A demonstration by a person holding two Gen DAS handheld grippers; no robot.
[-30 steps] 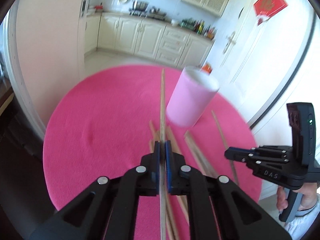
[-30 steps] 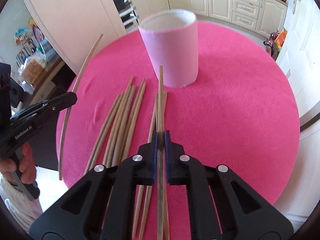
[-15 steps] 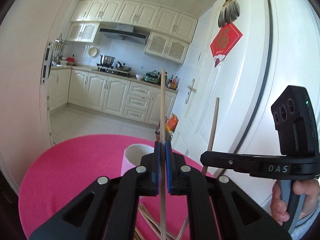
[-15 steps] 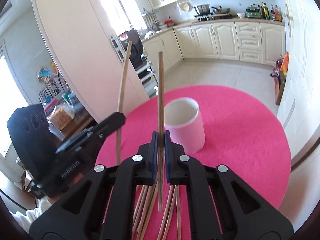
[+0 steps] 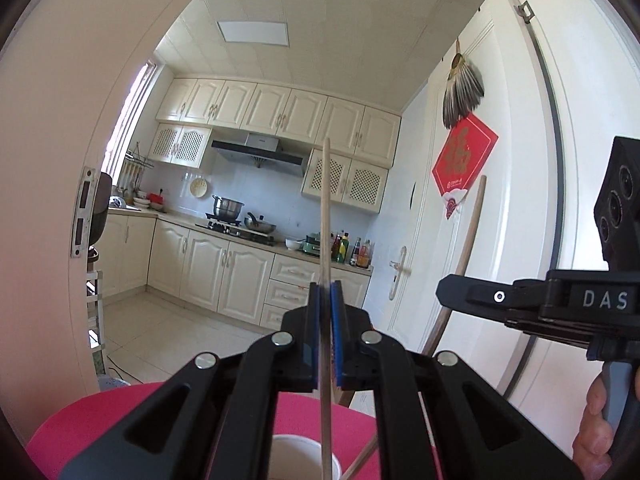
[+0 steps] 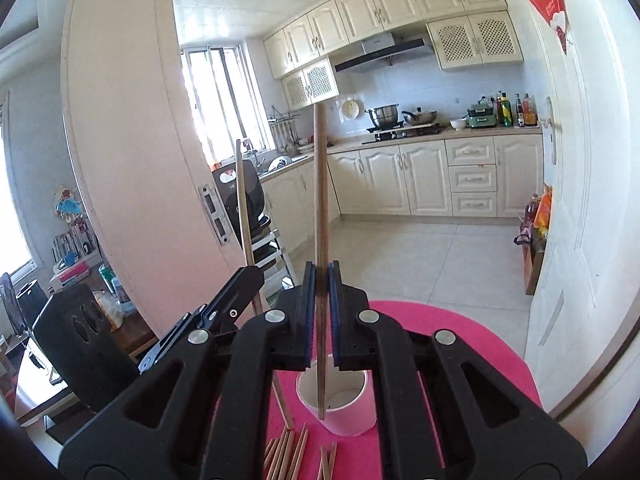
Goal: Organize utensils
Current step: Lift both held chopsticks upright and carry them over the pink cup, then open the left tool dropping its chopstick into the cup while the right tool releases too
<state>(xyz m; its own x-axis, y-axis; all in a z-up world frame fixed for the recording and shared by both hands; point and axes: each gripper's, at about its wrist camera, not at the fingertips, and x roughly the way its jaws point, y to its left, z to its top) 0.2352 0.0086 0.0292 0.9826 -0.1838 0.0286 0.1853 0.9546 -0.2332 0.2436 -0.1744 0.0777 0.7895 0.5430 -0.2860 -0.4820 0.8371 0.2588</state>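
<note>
1. Left chopstick (image 5: 325,216): long axis upright, upper tip towards the ceiling, lower end hanging over the white holder (image 5: 298,454) on the pink tabletop (image 5: 80,420).
2. Right chopstick (image 6: 320,184): long axis upright, with its lower end in line with the holder's mouth in the right wrist view; whether it is inside cannot be told.
3. Left gripper (image 5: 325,312): blue pads clamped tight on the left chopstick, about mid-length.
4. Right gripper (image 6: 321,300): jaws closed tight on the right chopstick.
5. Loose chopsticks (image 6: 288,454): lying flat on the tabletop just beside the holder, long axes running roughly towards the camera.
</note>
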